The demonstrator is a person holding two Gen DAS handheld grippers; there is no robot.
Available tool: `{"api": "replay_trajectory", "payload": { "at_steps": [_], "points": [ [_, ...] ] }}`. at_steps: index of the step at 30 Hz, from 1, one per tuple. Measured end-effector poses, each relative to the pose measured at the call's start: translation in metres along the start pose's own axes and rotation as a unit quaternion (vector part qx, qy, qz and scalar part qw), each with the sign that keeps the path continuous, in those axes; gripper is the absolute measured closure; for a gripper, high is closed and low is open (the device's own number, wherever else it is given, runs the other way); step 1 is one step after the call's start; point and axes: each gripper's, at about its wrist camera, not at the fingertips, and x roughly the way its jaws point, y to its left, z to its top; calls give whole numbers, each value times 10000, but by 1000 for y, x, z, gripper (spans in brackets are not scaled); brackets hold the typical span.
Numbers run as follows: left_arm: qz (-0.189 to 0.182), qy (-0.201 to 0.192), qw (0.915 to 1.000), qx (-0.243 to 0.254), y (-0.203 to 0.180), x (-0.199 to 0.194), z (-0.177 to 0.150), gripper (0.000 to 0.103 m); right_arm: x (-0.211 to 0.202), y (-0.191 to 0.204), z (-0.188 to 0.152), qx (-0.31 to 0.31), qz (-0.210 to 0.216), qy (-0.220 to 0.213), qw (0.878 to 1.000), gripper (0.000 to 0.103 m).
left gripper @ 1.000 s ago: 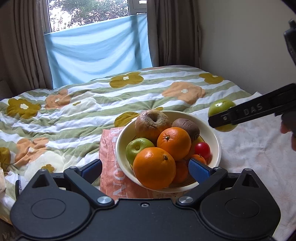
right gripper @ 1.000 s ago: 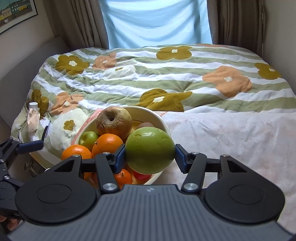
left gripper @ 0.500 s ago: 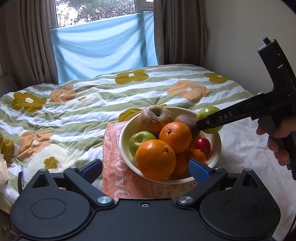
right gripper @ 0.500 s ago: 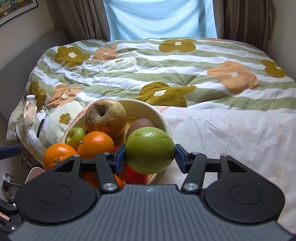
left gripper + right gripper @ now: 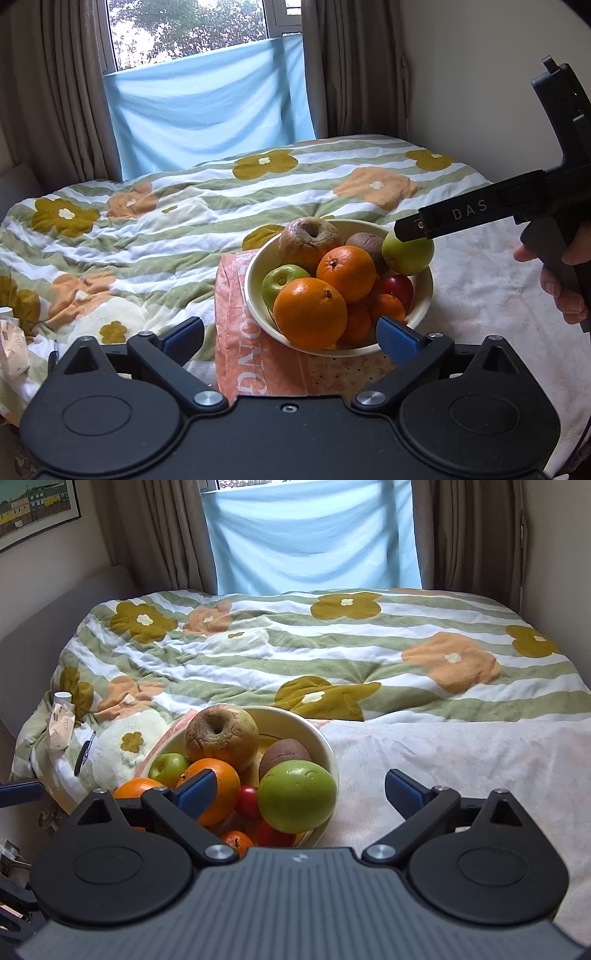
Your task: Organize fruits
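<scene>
Place: a home bedroom, as I see it through both wrist cameras.
Bed: flowered, striped quilt [image 5: 332, 657] fills the room.
Window: brown curtains [image 5: 51, 92], blue cloth [image 5: 207, 107].
Wall: framed picture [image 5: 35, 507].

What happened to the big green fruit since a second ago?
The right gripper carried the big green fruit over to the bowl, then opened its fingers and let go; it now rests at the bowl's edge. The left gripper stayed open, and the other fruits kept their places.
</scene>
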Motion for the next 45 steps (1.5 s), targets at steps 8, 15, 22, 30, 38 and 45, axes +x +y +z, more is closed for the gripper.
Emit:
{"api": "replay_trajectory", "payload": {
  "at_steps": [8, 15, 22, 30, 38, 45],
  "points": [
    [217, -193, 9994, -191, -20, -43, 8, 2, -57, -7, -2, 14, 118, -180, 9998, 0],
    [353, -341, 9982, -343, -51, -91, 18, 2, -127, -19, -6, 33, -23, -265, 9996, 0],
    [321, -481, 9966, -587, -80, -129, 33, 1, -202, -47, -13, 170, -491, -232, 9984, 0],
    [120, -596, 9951, -784, -105, -148, 39, 0, -254, -64, -41, 211, -1024, -346, 9939, 0],
    [5, -463, 9952, -863, -117, -148, 31, 0, -266, -74, -65, 264, -1292, -229, 9910, 0],
    [39, -420, 9960, -785, -124, -145, 32, 0, -264, -76, -68, 302, -1361, -185, 9901, 0]
  ]
}}
